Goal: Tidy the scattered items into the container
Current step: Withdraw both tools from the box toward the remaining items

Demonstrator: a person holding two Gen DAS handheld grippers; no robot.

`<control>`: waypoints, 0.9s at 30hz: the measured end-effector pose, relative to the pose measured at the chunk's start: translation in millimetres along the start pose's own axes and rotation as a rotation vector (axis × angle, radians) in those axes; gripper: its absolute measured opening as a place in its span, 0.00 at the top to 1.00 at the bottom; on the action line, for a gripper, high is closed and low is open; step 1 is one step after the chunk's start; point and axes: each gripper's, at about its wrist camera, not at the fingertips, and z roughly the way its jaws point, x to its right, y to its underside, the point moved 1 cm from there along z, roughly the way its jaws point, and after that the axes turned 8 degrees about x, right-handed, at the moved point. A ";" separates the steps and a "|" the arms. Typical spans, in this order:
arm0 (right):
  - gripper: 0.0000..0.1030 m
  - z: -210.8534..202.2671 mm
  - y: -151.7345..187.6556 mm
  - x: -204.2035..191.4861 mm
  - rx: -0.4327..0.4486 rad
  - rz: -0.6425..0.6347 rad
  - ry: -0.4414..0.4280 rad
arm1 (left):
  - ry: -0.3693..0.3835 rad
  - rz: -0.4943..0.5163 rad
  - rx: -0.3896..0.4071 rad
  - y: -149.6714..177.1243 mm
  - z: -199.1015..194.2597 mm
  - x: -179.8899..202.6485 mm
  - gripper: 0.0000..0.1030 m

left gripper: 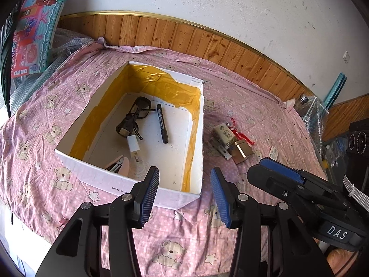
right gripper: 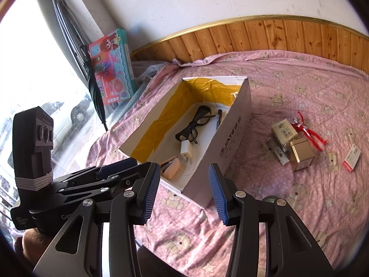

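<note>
A white cardboard box (left gripper: 120, 184) (right gripper: 233, 143) lined with yellow tape sits on the pink bear-print cloth. Inside lie black glasses (left gripper: 135, 117) (right gripper: 194, 124), a black marker (left gripper: 162, 127) (right gripper: 218, 117), a white charger (left gripper: 133, 146) (right gripper: 186, 151) and a pink stapler (left gripper: 120, 165) (right gripper: 170, 168). To the right of the box lie a gold box (left gripper: 242, 151) (right gripper: 302, 154), a cream pack (left gripper: 223, 135) (right gripper: 284, 131), a red toy figure (left gripper: 241, 130) (right gripper: 309, 130) and a small label pack (right gripper: 351, 158). My left gripper (left gripper: 185, 196) hangs open before the box's near wall. My right gripper (right gripper: 184, 191) is open over the box's near corner, holding nothing.
A colourful toy carton (left gripper: 34, 30) (right gripper: 113, 69) leans at the left by bubble wrap (left gripper: 69, 43). Wood panelling (left gripper: 207, 43) and a white wall run behind. A window (right gripper: 34, 80) lies at the left. A bottle (left gripper: 304, 98) and dark speakers (left gripper: 358, 138) stand at the right.
</note>
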 end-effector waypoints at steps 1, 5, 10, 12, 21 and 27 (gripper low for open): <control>0.54 -3.3 2.6 3.9 0.003 0.008 0.005 | 0.001 0.008 -0.005 2.3 0.4 4.1 0.50; 0.54 -17.4 13.7 21.1 0.011 0.045 0.018 | 0.015 0.037 -0.024 10.4 4.7 22.0 0.49; 0.54 -33.5 26.5 48.0 0.020 0.093 0.044 | 0.049 0.083 -0.051 22.0 12.2 51.4 0.49; 0.54 -38.2 31.2 60.0 0.022 0.116 0.055 | 0.069 0.109 -0.067 27.2 15.9 65.2 0.49; 0.54 -55.2 51.9 115.4 0.031 0.217 0.116 | 0.100 0.189 -0.154 53.2 44.7 105.5 0.49; 0.54 -52.5 61.5 141.3 0.021 0.264 0.141 | 0.122 0.222 -0.213 68.1 69.4 124.4 0.49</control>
